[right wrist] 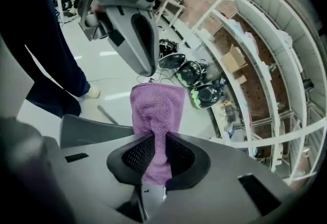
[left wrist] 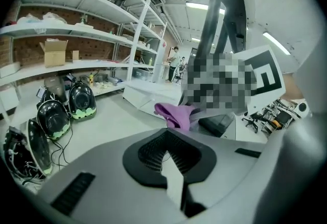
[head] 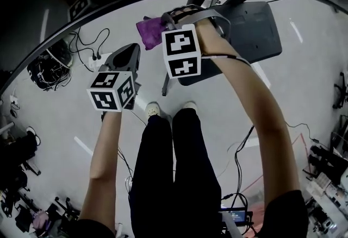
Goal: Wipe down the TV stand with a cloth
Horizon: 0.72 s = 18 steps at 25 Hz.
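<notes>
Right gripper (right wrist: 155,155) pinches purple cloth (right wrist: 156,108). Left gripper (left wrist: 165,155) jaws together, nothing inside. Hard rub on stand (head: 255,30) may pull cloth out: only thin bit pinched.

Arms outstretched, left gripper (left wrist: 166,156) jaws together, right gripper (right wrist: 155,152) jaws pinching cloth (right wrist: 156,108).

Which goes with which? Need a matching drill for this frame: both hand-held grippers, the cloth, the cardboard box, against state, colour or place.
1. left hand-held gripper
2. right hand-held gripper
3. cloth
4. cardboard box

A. purple
B. on a shelf
C. jaws together, nothing between them
D. clamped on the cloth

Pairs: 1-C, 2-D, 3-A, 4-B
</notes>
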Each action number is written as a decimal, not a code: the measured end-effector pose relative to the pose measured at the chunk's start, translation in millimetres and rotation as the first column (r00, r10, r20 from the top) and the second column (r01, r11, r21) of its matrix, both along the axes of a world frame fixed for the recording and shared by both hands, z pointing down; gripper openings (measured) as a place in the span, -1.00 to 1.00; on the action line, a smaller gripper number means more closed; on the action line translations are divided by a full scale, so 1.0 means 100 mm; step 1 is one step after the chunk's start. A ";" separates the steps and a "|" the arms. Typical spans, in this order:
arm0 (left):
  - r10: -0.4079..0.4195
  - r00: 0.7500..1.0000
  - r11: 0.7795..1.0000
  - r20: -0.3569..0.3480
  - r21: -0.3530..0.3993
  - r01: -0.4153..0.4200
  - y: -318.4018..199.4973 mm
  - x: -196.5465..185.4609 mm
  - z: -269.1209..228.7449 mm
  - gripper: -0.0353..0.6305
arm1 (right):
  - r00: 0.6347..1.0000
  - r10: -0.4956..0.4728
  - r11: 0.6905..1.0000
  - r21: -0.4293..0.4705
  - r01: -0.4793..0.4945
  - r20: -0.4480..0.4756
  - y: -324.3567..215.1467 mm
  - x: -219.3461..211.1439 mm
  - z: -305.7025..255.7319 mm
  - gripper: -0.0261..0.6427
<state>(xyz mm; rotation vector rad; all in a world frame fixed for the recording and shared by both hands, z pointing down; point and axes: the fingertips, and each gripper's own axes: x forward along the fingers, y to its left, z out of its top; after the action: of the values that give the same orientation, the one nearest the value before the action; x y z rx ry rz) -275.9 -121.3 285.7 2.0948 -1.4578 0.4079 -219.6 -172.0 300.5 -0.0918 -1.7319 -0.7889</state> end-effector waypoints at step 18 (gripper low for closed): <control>-0.012 1.000 1.000 0.005 -0.029 0.012 0.01 -0.06 0.11 -0.87 | 0.967 -0.046 0.995 -0.103 0.020 -0.251 -0.13 0.23 0.47 -0.69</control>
<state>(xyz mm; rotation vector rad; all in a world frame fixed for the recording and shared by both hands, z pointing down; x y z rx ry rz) -281.7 -120.1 296.4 2.0625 -1.4584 0.4271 -196.1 -185.4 347.1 -0.2783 -1.5285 -0.6832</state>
